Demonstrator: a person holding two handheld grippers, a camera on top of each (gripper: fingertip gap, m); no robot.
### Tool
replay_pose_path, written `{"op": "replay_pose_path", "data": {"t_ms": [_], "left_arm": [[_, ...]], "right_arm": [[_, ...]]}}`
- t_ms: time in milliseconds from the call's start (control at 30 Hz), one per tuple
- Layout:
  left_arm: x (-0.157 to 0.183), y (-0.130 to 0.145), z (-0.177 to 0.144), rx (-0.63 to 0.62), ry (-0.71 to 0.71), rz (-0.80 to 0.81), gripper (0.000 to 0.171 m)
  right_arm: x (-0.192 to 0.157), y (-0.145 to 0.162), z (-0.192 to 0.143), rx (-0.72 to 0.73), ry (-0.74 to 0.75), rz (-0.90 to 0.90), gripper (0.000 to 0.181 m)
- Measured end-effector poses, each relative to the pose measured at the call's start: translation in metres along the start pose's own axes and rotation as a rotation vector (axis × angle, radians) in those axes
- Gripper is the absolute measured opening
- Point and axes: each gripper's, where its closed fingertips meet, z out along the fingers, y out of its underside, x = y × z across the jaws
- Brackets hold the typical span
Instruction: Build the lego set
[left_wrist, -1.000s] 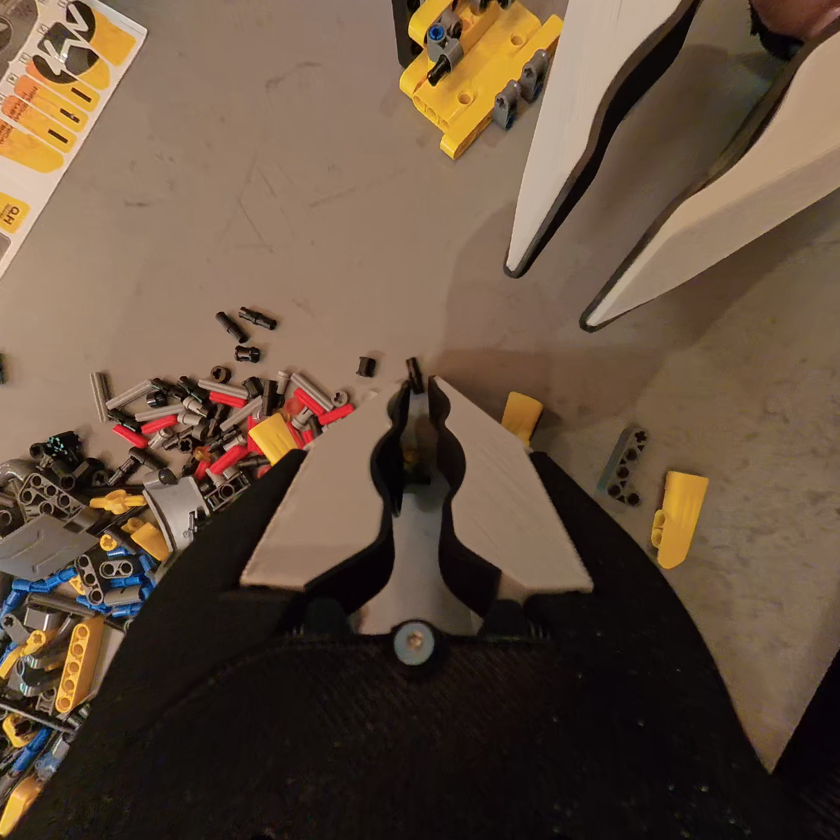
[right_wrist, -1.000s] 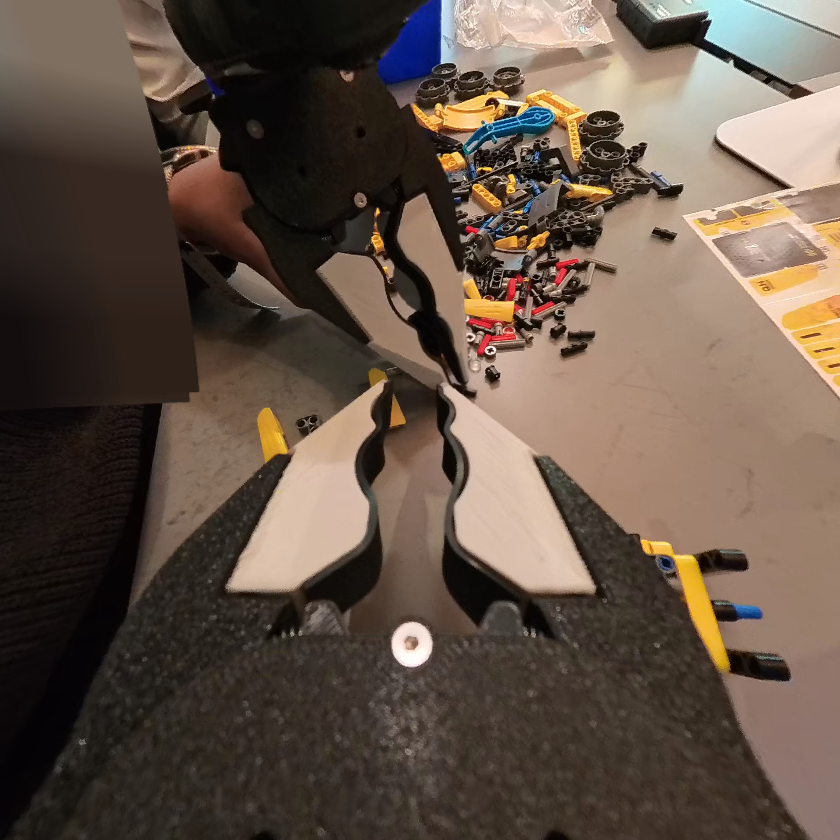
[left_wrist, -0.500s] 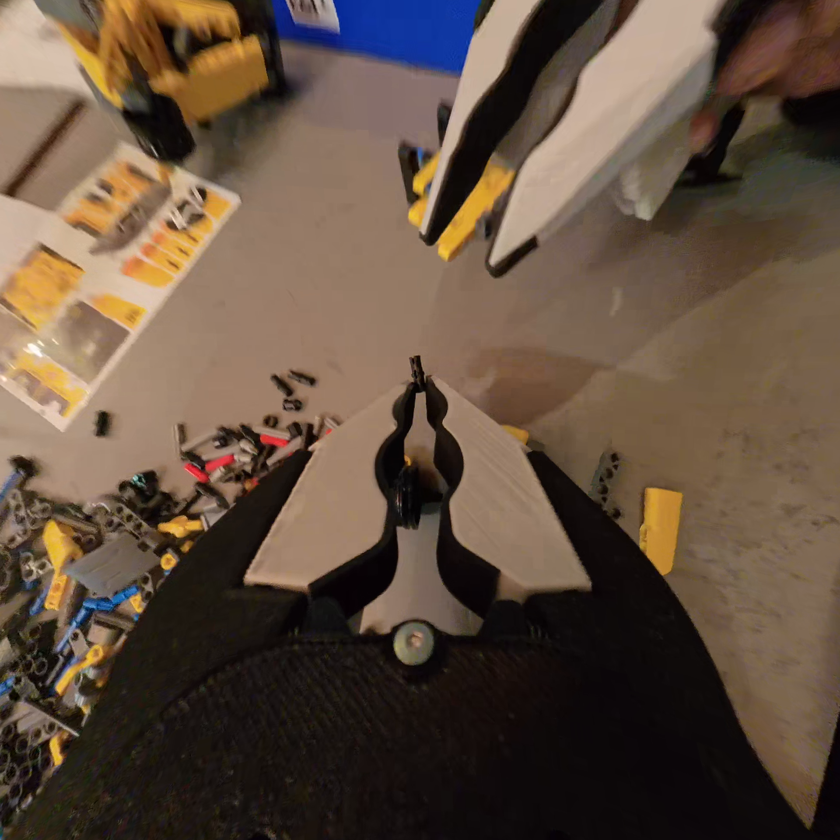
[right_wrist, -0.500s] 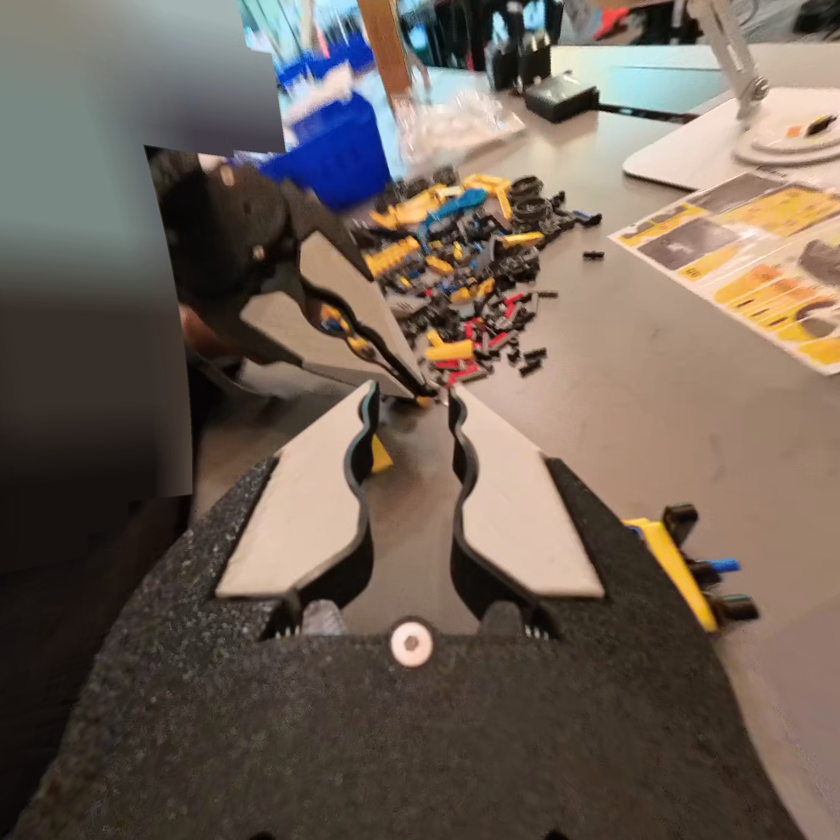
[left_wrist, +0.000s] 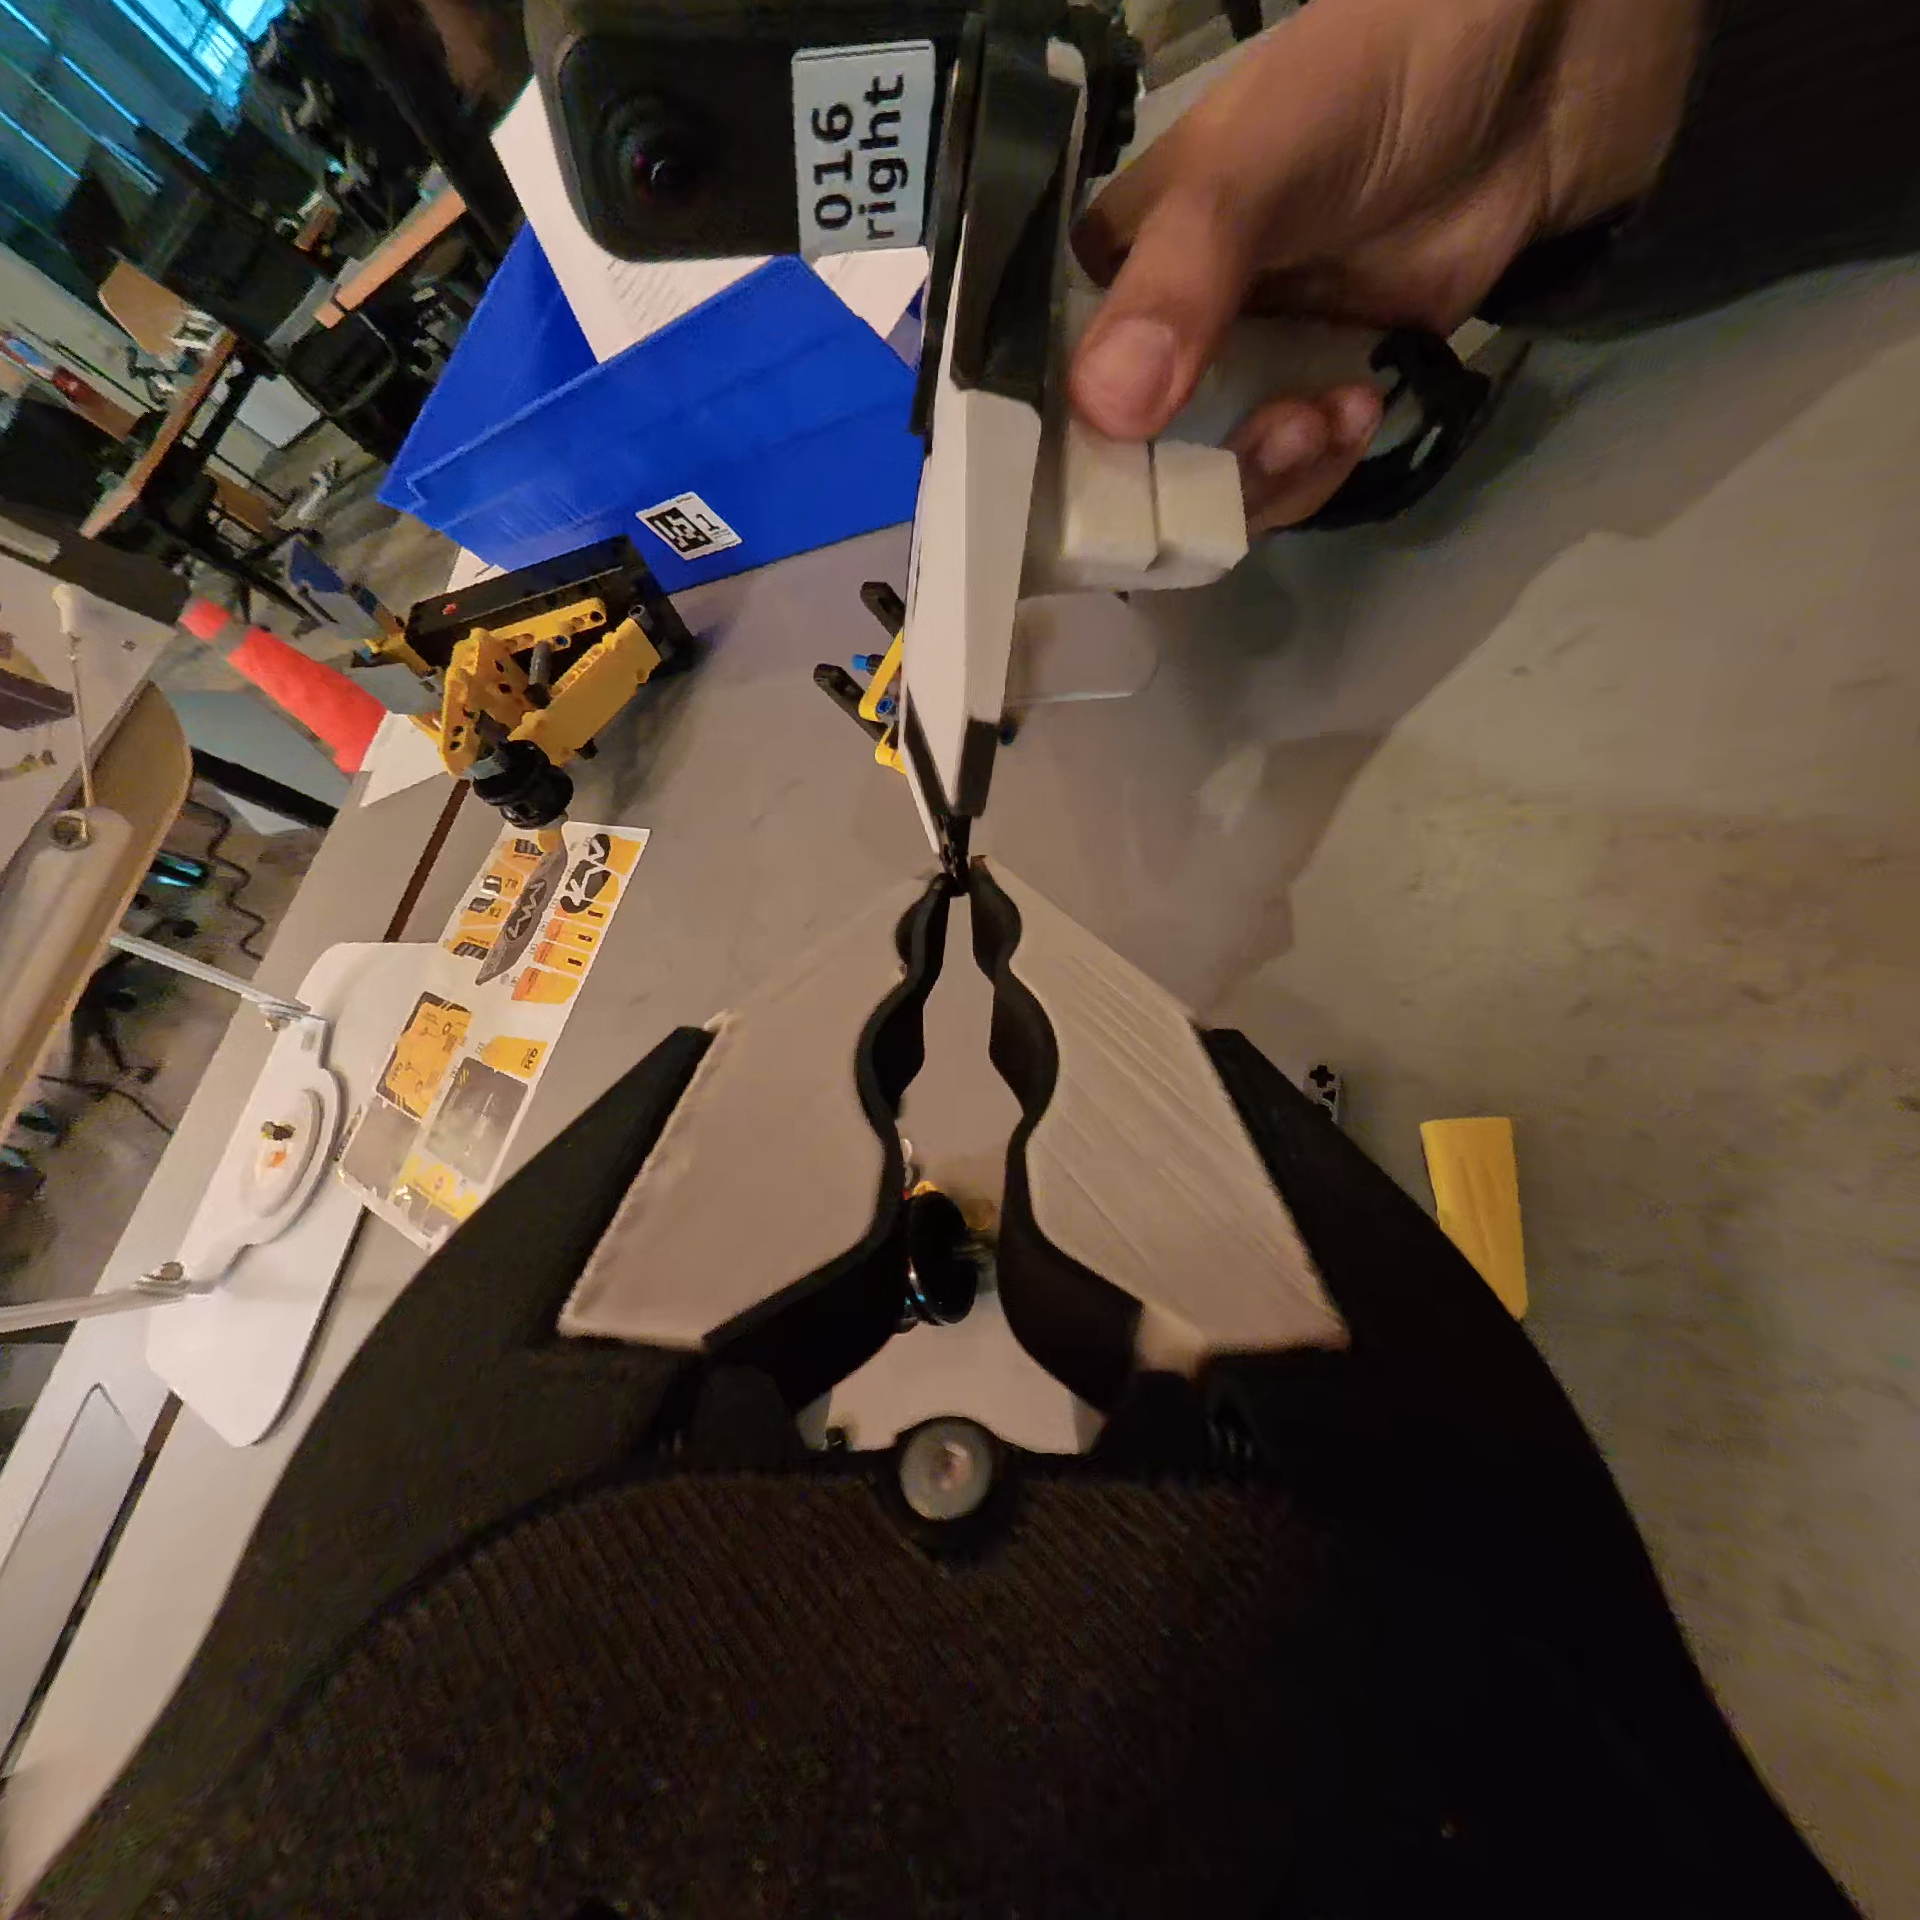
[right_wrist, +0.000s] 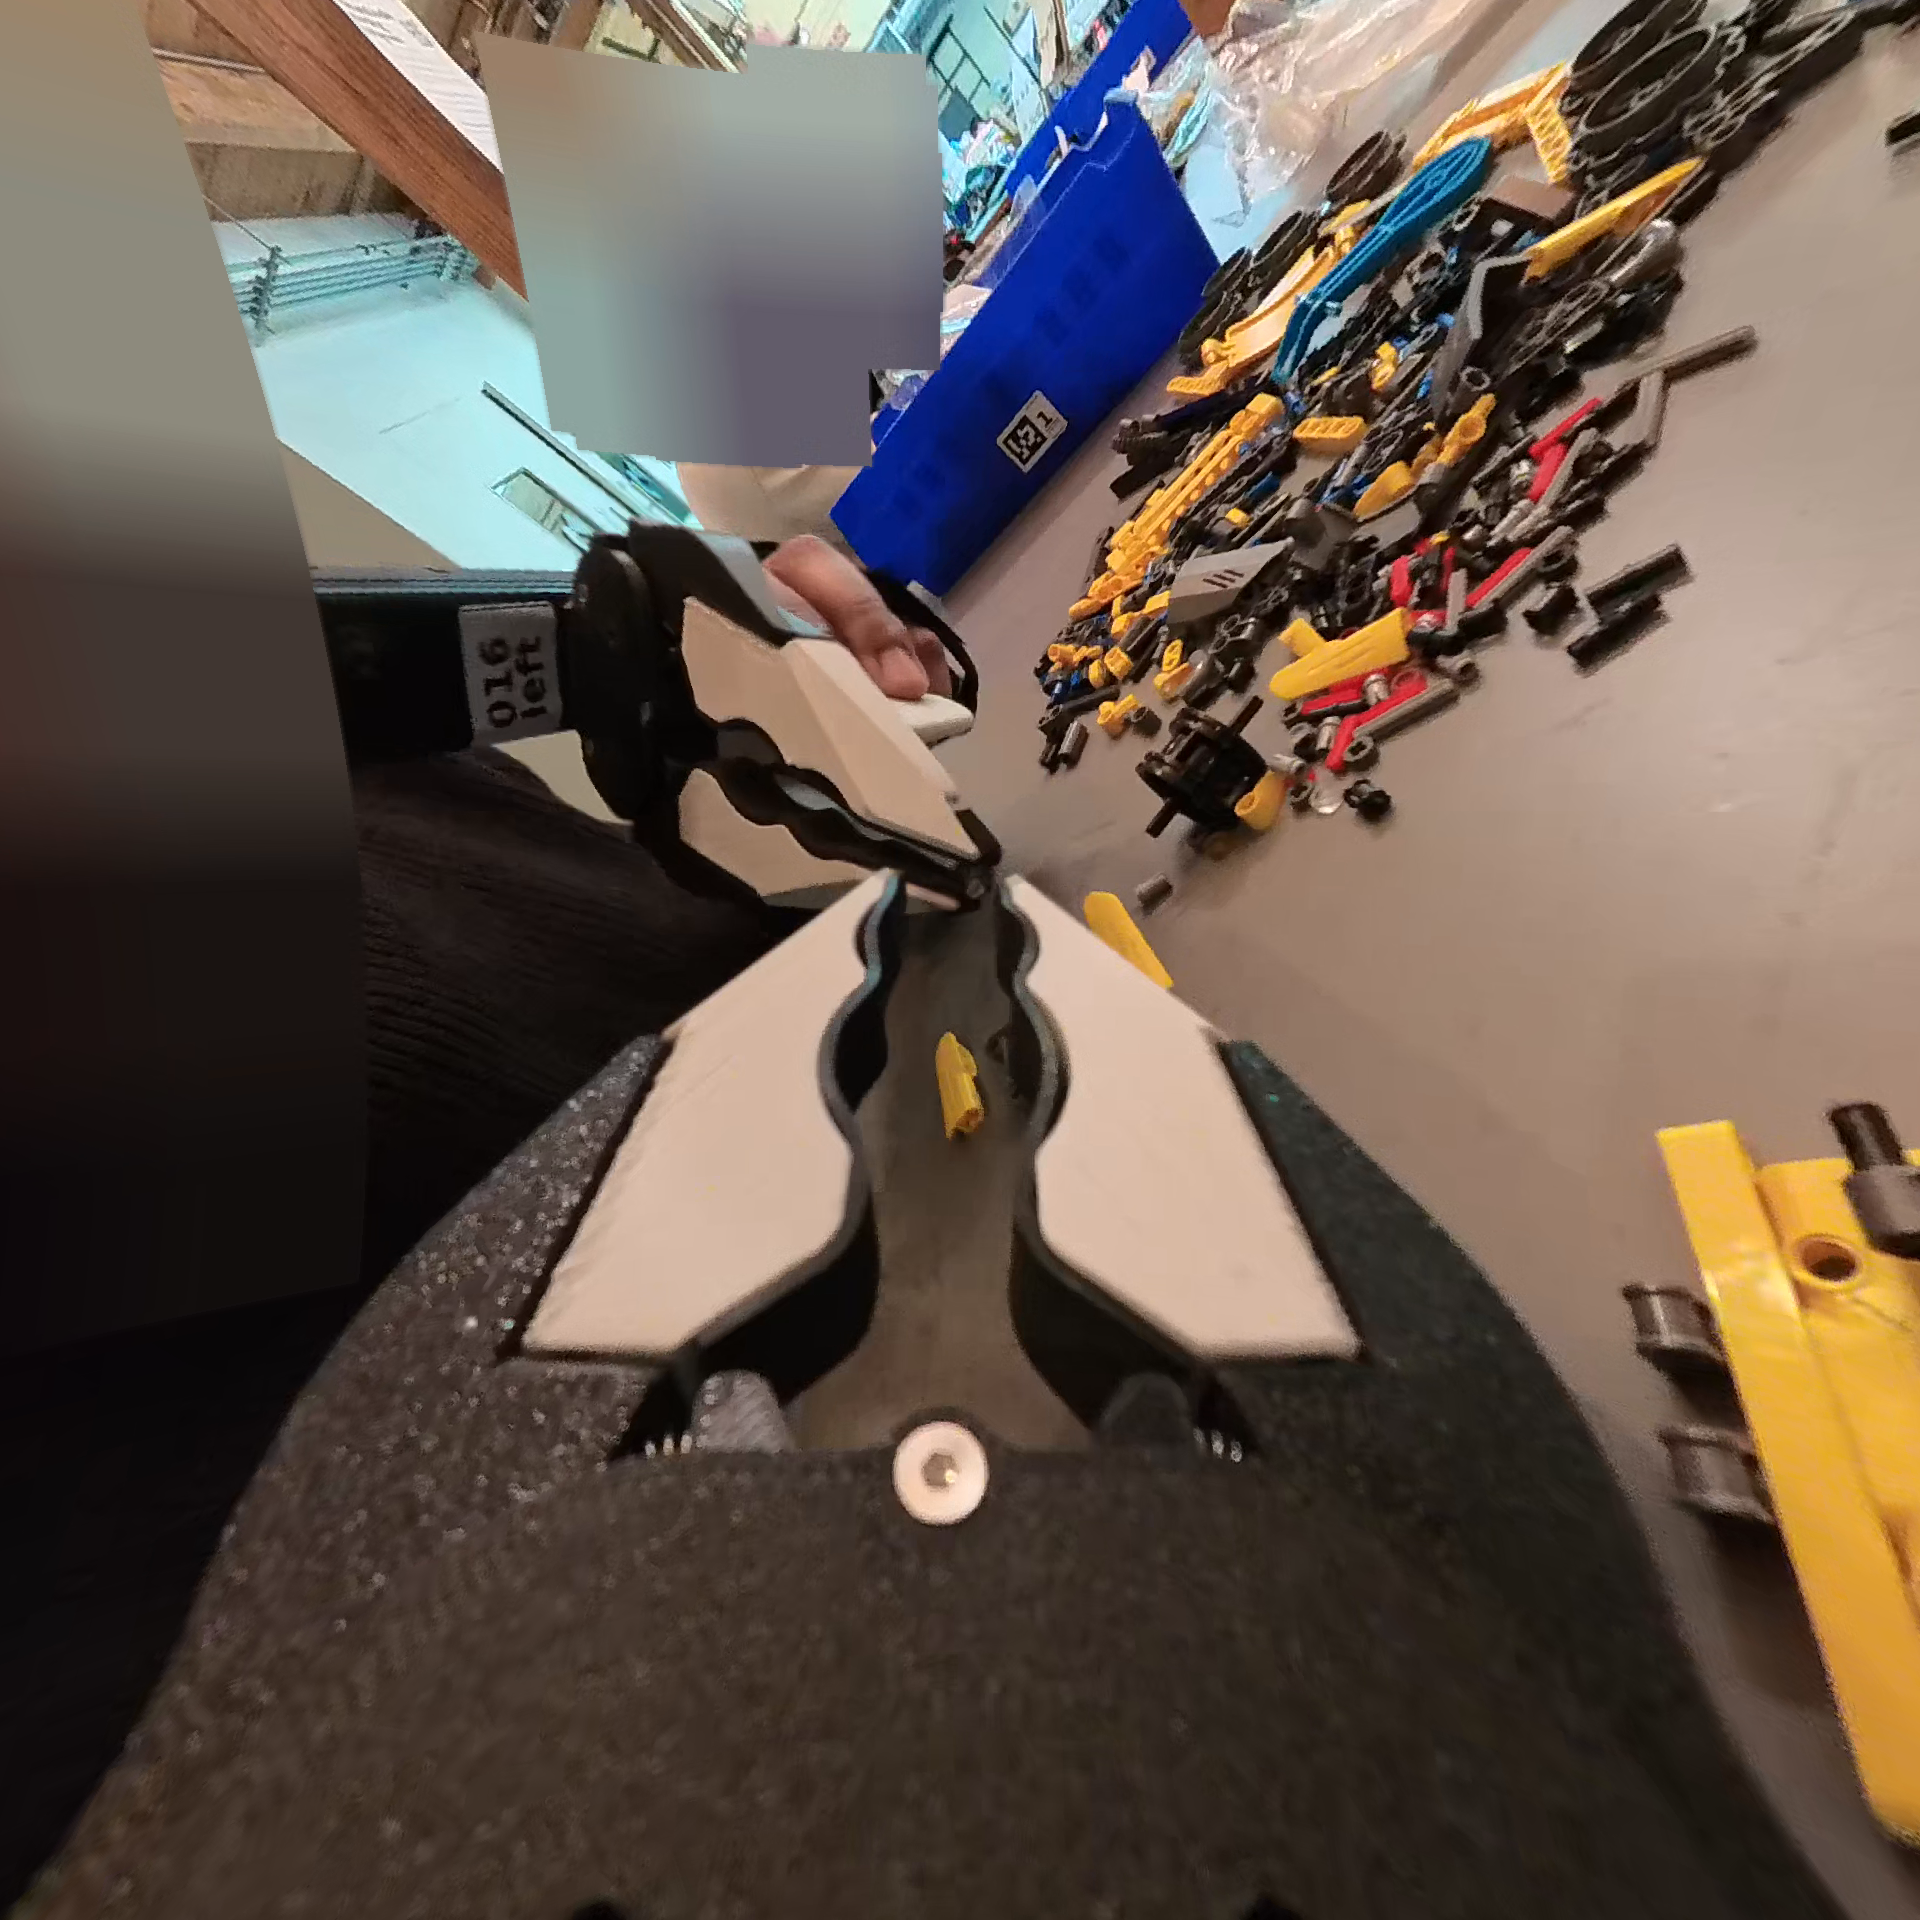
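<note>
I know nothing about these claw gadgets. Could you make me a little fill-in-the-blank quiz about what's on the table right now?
The left claw pinches a small ____ pin at its very tips.
The right claw is ____, with its tips close to that pin.
The bin behind the loose pile of parts is ____.
Missing words: black; open; blue.

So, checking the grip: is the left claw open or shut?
Shut: the left claw has its fingertips pinched on a small black pin.
</note>
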Motion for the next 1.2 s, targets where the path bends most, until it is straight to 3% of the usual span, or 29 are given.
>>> {"op": "replay_pose_path", "data": {"t_ms": [200,333,433,600,933,1000,1033,1200], "left_arm": [[0.009,0.000,0.002,-0.010,0.024,0.038,0.001],[0.012,0.002,0.001,-0.018,0.020,0.046,0.001],[0.011,0.004,0.000,-0.029,0.009,0.054,0.001],[0.012,0.006,-0.002,-0.025,0.014,0.050,0.001],[0.014,0.007,-0.005,-0.014,0.008,0.044,0.004],[0.007,0.007,-0.010,-0.006,-0.013,-0.013,0.035],[0.004,0.008,-0.015,0.002,-0.010,-0.068,0.041],[-0.007,0.027,-0.055,0.097,0.034,-0.424,0.042]], "right_arm": [[0.006,0.005,0.003,-0.028,0.046,-0.029,0.002],[0.007,0.008,0.004,-0.051,0.067,-0.057,0.003],[0.009,0.009,0.004,-0.062,0.081,-0.056,0.018],[0.008,0.012,0.005,-0.077,0.064,-0.057,0.005],[0.004,0.012,0.008,-0.076,0.052,-0.098,0.004],[0.000,0.006,0.007,-0.048,0.055,-0.144,0.003],[0.001,0.005,0.006,-0.044,0.078,-0.175,0.003],[0.016,0.004,0.007,-0.104,0.304,-0.433,0.003]]}}
